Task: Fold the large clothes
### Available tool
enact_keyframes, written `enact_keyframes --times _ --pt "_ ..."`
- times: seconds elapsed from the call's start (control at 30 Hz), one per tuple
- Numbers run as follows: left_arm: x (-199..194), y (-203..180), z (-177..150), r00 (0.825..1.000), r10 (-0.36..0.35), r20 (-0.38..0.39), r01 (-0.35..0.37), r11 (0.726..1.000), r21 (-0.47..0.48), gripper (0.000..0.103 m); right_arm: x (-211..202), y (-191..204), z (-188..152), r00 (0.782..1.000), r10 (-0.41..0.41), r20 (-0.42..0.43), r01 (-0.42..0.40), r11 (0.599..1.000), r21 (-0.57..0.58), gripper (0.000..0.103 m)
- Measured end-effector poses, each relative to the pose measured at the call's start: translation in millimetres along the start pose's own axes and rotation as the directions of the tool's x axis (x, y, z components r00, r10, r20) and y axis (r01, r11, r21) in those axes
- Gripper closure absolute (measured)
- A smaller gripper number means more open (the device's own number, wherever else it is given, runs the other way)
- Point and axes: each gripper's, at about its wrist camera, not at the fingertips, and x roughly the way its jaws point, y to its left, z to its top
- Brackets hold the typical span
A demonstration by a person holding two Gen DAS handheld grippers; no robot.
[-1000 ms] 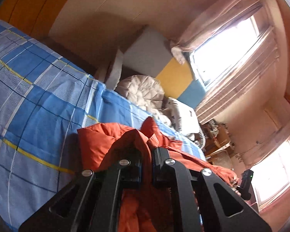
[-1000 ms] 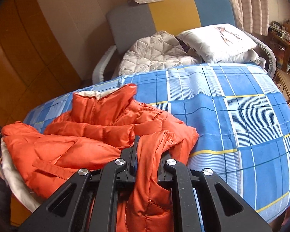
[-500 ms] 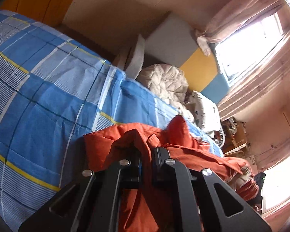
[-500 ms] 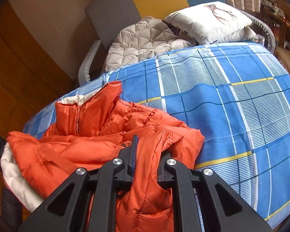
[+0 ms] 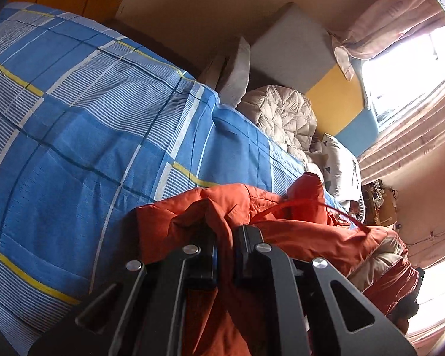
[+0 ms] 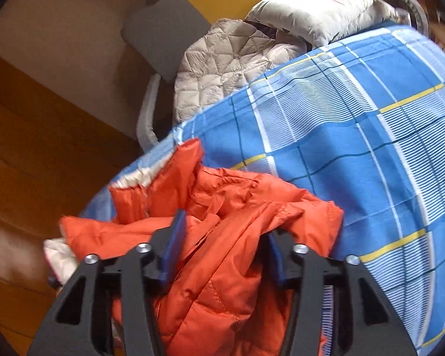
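Both grippers are sinking toward the bed (image 5: 74,154), bringing the orange puffer jacket (image 6: 222,267) down onto the blue checked sheet. I am opening my right gripper (image 6: 222,255) (its jaws have just been parting, fabric lying loose between them), while my left gripper (image 5: 225,255) is pinching a fold of the jacket in narrow jaws. Folding is barely starting, I judge: the jacket is lying crumpled at the bed's edge, needing spreading first.
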Motion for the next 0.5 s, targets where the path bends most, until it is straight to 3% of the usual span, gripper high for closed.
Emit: enact_keyframes --times 0.13,0.33,0.43,0.5 --pt "-2.9 0.9 0.1 1.000 -0.003 -0.001 0.003 1.000 -0.010 0.093 0.2 -0.3 3.7 1.000 0.015 0.009 -0.015 1.000 0.023 0.044" --pt "-9.1 -2.6 2.9 1.000 -0.012 0.003 0.012 1.000 -0.020 0.090 -12.4 -2.6 7.4 0.997 0.049 0.064 -0.054 0.996 0.072 0.019" --pt "-15.3 -5.2 5.5 0.999 -0.032 0.013 0.033 0.999 -0.030 0.082 -28.5 -4.3 10.4 0.990 0.050 0.134 -0.063 0.994 0.095 0.015" --pt "-19.5 -5.1 7.2 0.999 -0.047 0.020 0.048 0.998 -0.044 0.070 -35.2 -5.0 13.0 0.987 0.049 0.152 -0.064 0.993 0.099 0.015"
